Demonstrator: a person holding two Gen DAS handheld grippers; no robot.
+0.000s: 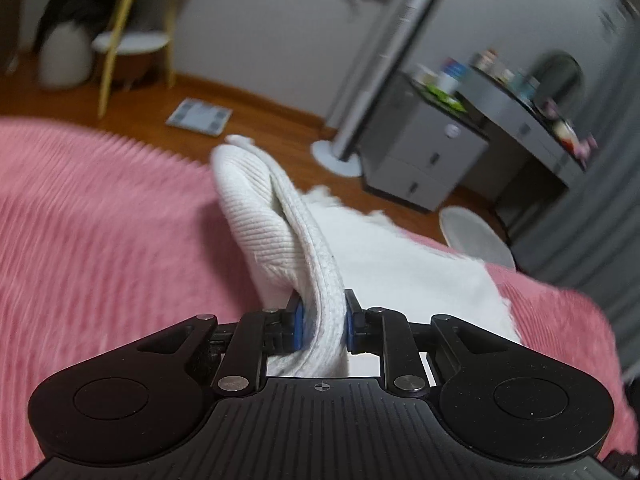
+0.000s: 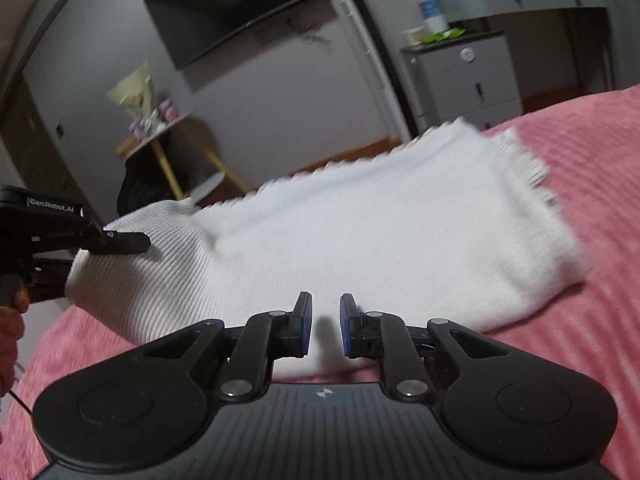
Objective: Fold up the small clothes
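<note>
A white ribbed knit garment [image 2: 360, 216] lies on a pink bedspread [image 2: 592, 168], with a fringed hem at its far right. My left gripper [image 1: 323, 320] is shut on a ribbed edge of the garment [image 1: 280, 220] and holds that part lifted off the bed. In the right wrist view the left gripper [image 2: 120, 242] shows at the garment's left end. My right gripper [image 2: 323, 320] is open and empty, just above the garment's near edge.
The pink bedspread [image 1: 80, 220] ends at a wooden floor [image 1: 260, 104] with a bathroom scale [image 1: 199, 115]. A grey drawer cabinet [image 1: 428, 160] and desk [image 1: 520, 120] stand beyond. A side table [image 2: 176, 140] and a wall TV [image 2: 240, 8] are in view.
</note>
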